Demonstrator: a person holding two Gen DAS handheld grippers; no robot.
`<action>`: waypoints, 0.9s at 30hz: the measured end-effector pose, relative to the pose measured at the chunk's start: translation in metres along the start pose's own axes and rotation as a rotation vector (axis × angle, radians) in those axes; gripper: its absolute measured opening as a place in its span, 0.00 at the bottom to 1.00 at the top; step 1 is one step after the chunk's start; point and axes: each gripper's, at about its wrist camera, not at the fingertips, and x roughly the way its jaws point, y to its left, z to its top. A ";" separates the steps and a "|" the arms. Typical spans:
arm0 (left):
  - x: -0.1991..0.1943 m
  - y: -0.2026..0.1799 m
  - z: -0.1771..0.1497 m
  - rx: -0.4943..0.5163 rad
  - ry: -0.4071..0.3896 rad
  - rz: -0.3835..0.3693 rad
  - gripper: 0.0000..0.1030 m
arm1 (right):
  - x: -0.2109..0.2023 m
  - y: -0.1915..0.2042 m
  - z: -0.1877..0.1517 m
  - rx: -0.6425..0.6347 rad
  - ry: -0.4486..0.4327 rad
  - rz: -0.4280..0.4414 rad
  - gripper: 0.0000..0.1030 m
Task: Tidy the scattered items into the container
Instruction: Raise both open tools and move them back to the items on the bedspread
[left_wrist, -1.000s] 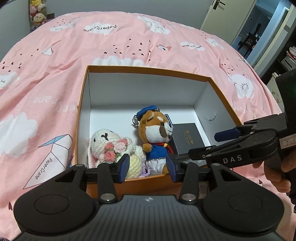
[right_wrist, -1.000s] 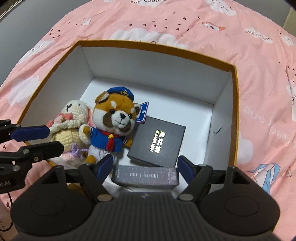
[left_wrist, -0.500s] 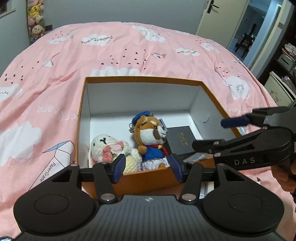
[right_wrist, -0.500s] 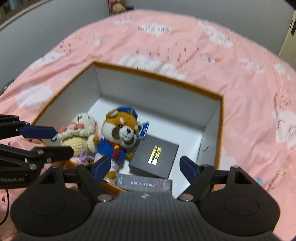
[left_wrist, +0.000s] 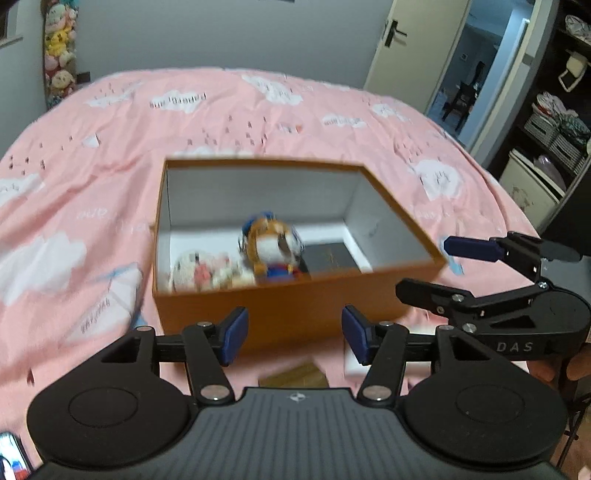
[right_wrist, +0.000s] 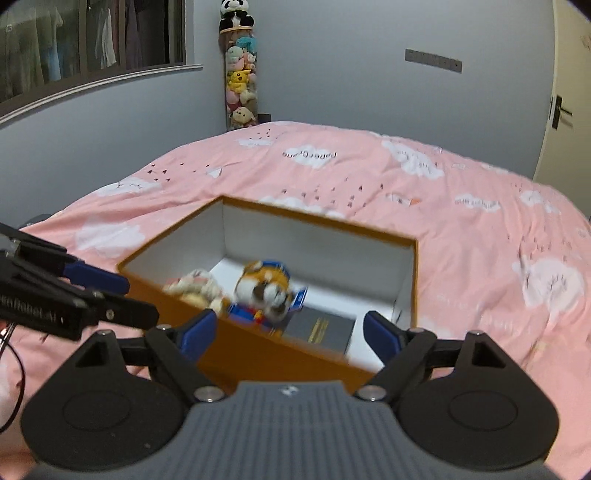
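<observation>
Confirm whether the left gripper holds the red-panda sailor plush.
No: the left gripper is empty, and the red-panda sailor plush sits inside the orange cardboard box.

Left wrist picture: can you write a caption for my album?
Two plush toys sit inside the orange box on the pink bedspread.

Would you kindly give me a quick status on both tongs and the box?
Left tongs and right tongs empty, jaws opening. Orange box holds fox plush, bunny, black case. Nothing blocking the box.

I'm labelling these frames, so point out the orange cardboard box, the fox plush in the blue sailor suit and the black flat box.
orange cardboard box (left_wrist: 295, 299), left wrist view, near outer wall
fox plush (right_wrist: 264, 290), right wrist view, face
black flat box (right_wrist: 319, 328), right wrist view, lid
</observation>
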 end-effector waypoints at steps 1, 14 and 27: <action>0.000 0.000 -0.006 0.004 0.019 -0.009 0.64 | -0.002 0.001 -0.008 0.014 0.010 0.013 0.85; 0.019 -0.015 -0.077 -0.005 0.202 -0.102 0.64 | -0.019 0.007 -0.097 0.194 0.200 0.050 0.66; 0.029 -0.046 -0.100 0.087 0.207 -0.137 0.58 | -0.040 0.000 -0.127 0.206 0.259 -0.006 0.63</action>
